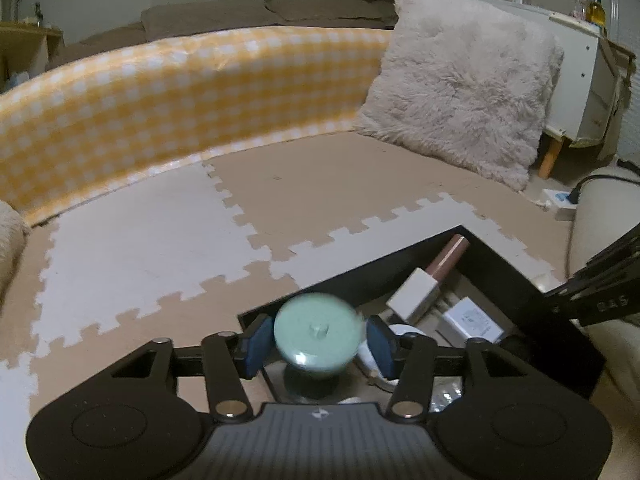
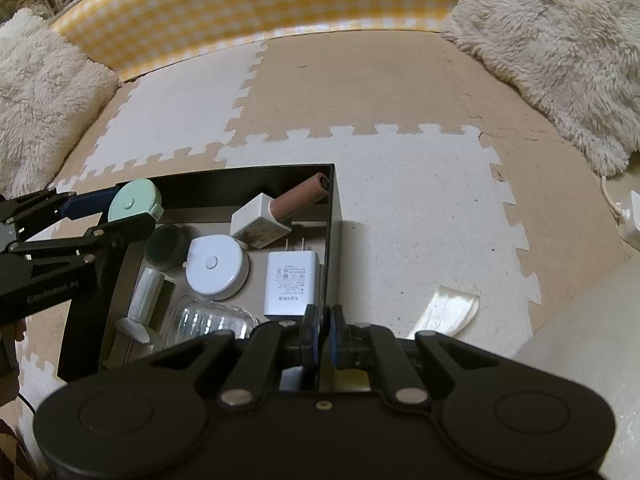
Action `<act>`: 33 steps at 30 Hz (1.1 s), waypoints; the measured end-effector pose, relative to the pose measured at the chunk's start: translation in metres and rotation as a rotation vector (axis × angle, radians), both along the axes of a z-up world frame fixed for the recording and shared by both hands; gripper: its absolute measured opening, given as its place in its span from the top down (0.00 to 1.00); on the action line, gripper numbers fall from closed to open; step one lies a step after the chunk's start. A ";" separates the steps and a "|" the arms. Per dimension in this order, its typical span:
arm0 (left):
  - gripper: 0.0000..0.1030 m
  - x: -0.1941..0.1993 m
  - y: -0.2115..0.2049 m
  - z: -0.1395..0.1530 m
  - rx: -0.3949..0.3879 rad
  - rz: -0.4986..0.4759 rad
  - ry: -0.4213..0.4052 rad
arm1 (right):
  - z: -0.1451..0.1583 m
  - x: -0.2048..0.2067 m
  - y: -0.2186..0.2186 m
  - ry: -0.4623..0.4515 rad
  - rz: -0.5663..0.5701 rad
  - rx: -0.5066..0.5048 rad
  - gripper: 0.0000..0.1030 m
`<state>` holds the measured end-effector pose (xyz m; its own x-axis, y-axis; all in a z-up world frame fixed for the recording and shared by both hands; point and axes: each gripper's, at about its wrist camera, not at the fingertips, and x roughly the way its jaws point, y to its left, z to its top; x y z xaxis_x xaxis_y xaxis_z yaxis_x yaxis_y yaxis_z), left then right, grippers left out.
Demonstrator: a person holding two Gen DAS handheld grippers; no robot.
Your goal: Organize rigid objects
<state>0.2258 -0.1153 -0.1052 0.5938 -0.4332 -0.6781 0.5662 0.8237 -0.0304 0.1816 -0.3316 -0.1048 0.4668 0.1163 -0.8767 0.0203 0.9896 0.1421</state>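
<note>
two handheld grippers work at one black rectangular open box on a beige-and-white foam puzzle mat.

at the box's left edge, the left gripper has its jaws about halfway apart. a mint-green round plastic disc sits between the blue pads, above the far left corner. the disc is blurred while the pads are sharp and a thin gap shows at its right side, so the pads do not seem to press on it.

inside the box, by the left wall, stand a dark green round jar and a white tube. next come a white round puck in the middle and a clear ribbed plastic case at the near edge. a white cube plug lies toward the far wall, with a brown cylindrical battery leaning into the far right corner. a white flat charger with two prongs lies against the right wall.

the right gripper is clamped tight on that right wall at the near corner.

right of the box, a roll of clear tape lies on the mat.
</note>
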 end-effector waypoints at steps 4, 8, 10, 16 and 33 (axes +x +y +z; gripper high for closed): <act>0.31 -0.004 -0.003 0.004 0.002 -0.013 0.016 | 0.000 0.001 0.000 0.001 -0.001 0.002 0.94; 0.27 -0.009 -0.005 0.006 0.006 -0.017 0.042 | 0.001 0.001 0.001 0.001 0.001 0.000 0.94; 0.22 -0.010 -0.005 0.007 -0.004 -0.013 0.056 | 0.001 0.001 0.001 0.001 0.001 0.000 0.94; 0.14 -0.014 -0.008 0.013 -0.019 -0.001 0.078 | 0.001 0.001 0.001 0.001 0.000 0.000 0.94; 0.00 -0.040 0.007 0.037 -0.071 0.146 0.101 | 0.027 -0.017 0.001 -0.072 -0.038 -0.018 0.90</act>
<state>0.1859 -0.1087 -0.0683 0.5839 -0.3966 -0.7083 0.4320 0.8905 -0.1425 0.1646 -0.3301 -0.0774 0.5325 0.0822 -0.8424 0.0480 0.9908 0.1269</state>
